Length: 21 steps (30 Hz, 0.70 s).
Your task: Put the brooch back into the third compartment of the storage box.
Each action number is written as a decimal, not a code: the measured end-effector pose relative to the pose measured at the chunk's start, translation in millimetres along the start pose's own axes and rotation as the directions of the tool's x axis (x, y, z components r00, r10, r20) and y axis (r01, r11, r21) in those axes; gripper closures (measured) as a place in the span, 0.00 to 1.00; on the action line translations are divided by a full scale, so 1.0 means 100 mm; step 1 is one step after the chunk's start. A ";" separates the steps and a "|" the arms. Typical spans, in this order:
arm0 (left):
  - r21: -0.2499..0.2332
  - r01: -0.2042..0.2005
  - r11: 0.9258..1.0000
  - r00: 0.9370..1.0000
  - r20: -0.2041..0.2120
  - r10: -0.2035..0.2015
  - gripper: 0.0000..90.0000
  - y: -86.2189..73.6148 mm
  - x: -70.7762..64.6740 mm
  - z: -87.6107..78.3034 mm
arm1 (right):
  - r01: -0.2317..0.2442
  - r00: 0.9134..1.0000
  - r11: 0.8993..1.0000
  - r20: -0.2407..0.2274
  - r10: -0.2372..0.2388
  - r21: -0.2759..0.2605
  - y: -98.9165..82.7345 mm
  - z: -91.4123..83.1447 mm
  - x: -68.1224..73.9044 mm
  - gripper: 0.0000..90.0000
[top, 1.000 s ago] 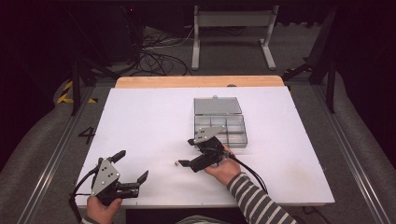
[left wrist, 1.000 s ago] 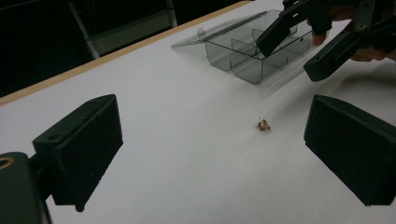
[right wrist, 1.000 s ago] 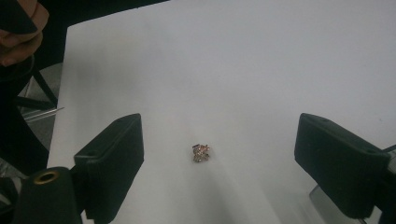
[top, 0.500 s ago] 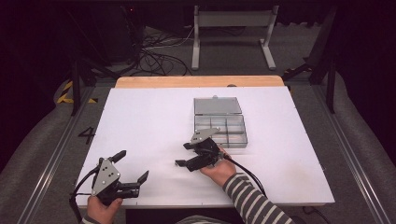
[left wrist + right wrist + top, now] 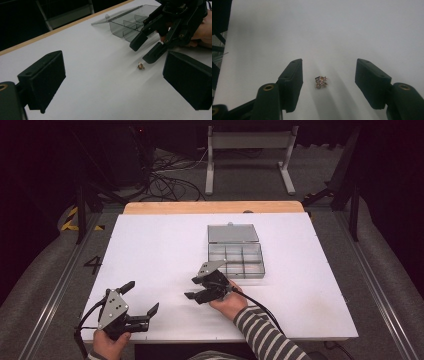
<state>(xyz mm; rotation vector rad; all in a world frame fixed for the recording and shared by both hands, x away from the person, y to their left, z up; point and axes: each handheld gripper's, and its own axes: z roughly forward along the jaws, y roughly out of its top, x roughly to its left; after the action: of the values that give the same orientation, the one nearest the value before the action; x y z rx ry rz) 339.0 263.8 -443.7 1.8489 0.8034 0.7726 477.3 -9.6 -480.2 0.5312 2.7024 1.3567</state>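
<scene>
The right gripper point(image 5: 194, 288) has come down toward the white table point(image 5: 150, 250) since a second ago, and its 2 black jaws have just been closing; they now stand partly apart on either side of the small gold-coloured, sparkly trinket point(image 5: 321, 82), with bare table showing between each pad and the piece, so nothing is clamped yet. To judge from this, the pick-up is at its closing stage: the trinket is already bracketed, and what remains is for the pads to meet it squarely before any lift. The trinket lies flat on the tabletop, in front of the clear plastic compartment box point(image 5: 236, 255) with its lid folded open, well apart from the box and just ahead of the right gripper's tips in the left gripper view point(image 5: 140, 66). It looks like a cluster of tiny pale stones in a gold setting, irregular in outline and low to the surface, perhaps an earring or charm, though it is too small to tell which. So slight a piece could easily slip or tip out from between flat pads. The left gripper point(image 5: 141, 298), held near the table's front edge, has its 2 jaws wide apart with nothing between them.
</scene>
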 end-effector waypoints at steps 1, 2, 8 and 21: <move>0.001 -0.003 1.000 1.000 -0.001 0.003 0.06 0.00 0.00 0.00 | -0.001 1.000 1.000 0.002 0.001 0.001 0.00 0.01 0.00 0.46; 0.001 -0.003 1.000 1.000 -0.001 0.003 0.06 0.00 0.00 0.00 | 0.003 1.000 1.000 0.003 -0.003 0.005 0.00 0.02 0.01 0.47; 0.000 0.002 1.000 1.000 0.000 -0.002 0.06 0.00 0.00 0.00 | 0.019 1.000 1.000 0.012 -0.019 0.020 0.00 0.05 0.02 0.52; -0.001 0.001 1.000 1.000 -0.001 -0.001 0.06 0.00 -0.01 0.01 | 0.079 0.996 0.994 0.031 -0.081 0.075 0.00 0.15 0.10 0.67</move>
<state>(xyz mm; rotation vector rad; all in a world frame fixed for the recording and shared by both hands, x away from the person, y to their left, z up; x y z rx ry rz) 339.5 262.5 -444.6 1.8475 0.8040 0.7731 470.9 5.1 -488.1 0.4422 2.7233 1.2215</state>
